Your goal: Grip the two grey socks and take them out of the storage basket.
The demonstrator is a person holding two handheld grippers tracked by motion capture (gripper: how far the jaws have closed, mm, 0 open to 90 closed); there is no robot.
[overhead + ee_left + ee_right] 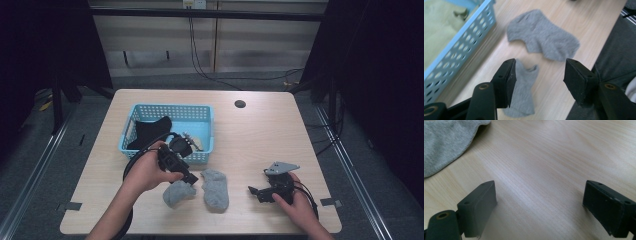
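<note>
The left gripper is held over the near-left sock on the counter, jaws apart and clear of it, probably lined up for a grasp. A second sock lies just right, the basket just beyond. The right gripper is parked with jaws wide over bare wood, as seen close up in its own view.

Two grey socks beside basket

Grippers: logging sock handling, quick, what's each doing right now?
Left gripper: open over the crumpled grey sock, not gripping it.
Right gripper: open, nothing between the jaws.
</note>
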